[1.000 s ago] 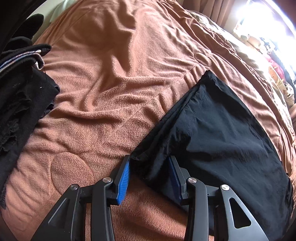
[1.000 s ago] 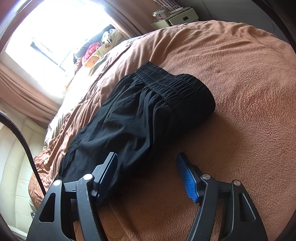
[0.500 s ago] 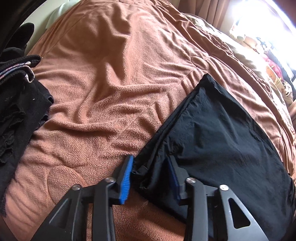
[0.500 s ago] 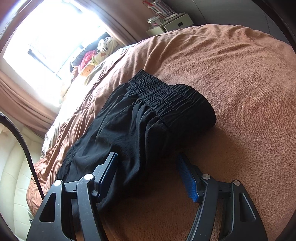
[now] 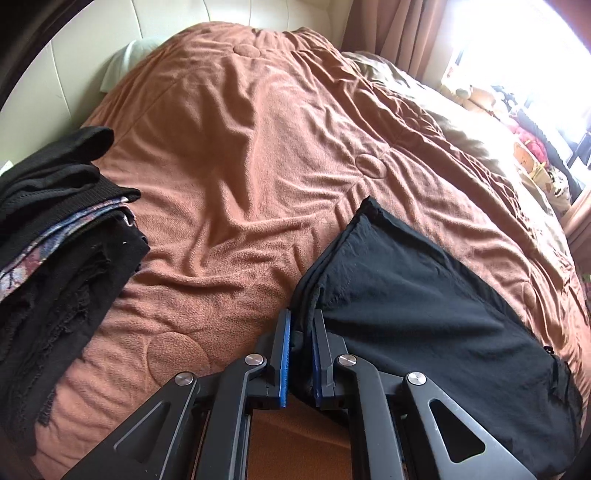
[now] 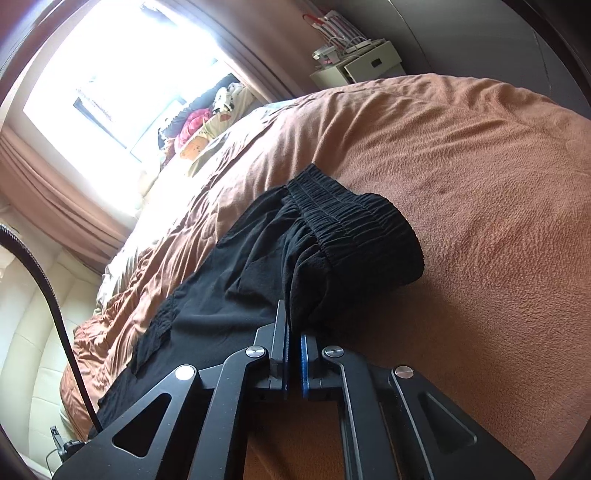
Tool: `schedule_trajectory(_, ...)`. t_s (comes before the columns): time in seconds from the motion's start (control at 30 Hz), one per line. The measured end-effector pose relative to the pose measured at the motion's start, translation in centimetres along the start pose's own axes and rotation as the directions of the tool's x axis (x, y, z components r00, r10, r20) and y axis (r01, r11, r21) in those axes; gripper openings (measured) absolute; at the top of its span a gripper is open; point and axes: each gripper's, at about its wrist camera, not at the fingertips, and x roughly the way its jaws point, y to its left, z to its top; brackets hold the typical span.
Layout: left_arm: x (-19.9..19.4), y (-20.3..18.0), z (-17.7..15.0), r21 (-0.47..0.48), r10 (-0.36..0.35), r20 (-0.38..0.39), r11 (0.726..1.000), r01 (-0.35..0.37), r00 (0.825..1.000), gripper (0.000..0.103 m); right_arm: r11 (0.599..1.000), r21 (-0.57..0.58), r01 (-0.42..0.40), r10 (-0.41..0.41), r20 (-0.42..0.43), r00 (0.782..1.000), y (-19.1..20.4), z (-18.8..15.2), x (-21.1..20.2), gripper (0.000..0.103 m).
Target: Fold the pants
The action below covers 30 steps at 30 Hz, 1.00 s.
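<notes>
Both tools are clamped on the same garment. Left tool [image 5: 300,332] has its blue-padded fingers [image 5: 283,354] drawn in close, with a bunched edge of the black, thin woven pants [image 5: 424,295] pinched between them; its jaws have just been closing on that fabric. From this grip the cloth rises off the bed a little and falls away to the right, spreading flat across the rust-brown fleece blanket [image 5: 240,166] with one pointed corner reaching toward the middle of the bed.

Right tool [image 6: 294,341] has also just closed: its blue pads stand almost together, and a fold of the pants [image 6: 240,288] sits nipped at their tips, just below the gathered elastic waistband [image 6: 354,229]. The waistband end is doubled over into a thick, rounded hump lying on the blanket [image 6: 461,166], while the legs run away to the left toward the bed's edge.

In the left wrist view a stack of dark folded clothes [image 5: 55,258], with a strip of patterned fabric showing between the layers, lies on the blanket at the left, well apart from the pants. A cream padded headboard [image 5: 147,29] stands behind the bed, and brown curtains [image 5: 399,29] hang beside a bright window [image 5: 517,48]. In the right wrist view soft toys [image 6: 207,122] are piled along the window sill, a small white cabinet [image 6: 365,62] stands beyond the bed, and a black cable [image 6: 55,314] curves down the left side.
</notes>
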Motion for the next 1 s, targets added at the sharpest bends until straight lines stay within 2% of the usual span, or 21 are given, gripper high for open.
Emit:
schedule_trajectory(0.37, -6.4, 3.7, -1.5, -0.029, -0.009, 0.023, 1.000, 0.009, 1.000, 0.010, 0.999, -0.010, -0.051, 0.051, -0.004, 0.999, 0.1, -1.2, -5.5, 0.001)
schedule_trajectory(0.73, -12.2, 9.6, -6.0, -0.072, -0.019, 0.031, 0.997, 0.021, 0.999, 0.009, 0.995, 0.022, -0.099, 0.099, 0.004, 0.995, -2.5, -3.0, -11.9, 0.001)
schedule_trajectory(1.0, -14.4, 12.6, -9.6, -0.093, -0.033, 0.020, 0.995, 0.035, 0.999, 0.009, 0.992, 0.036, -0.121, 0.120, 0.014, 0.993, -4.5, -4.8, -16.2, 0.001)
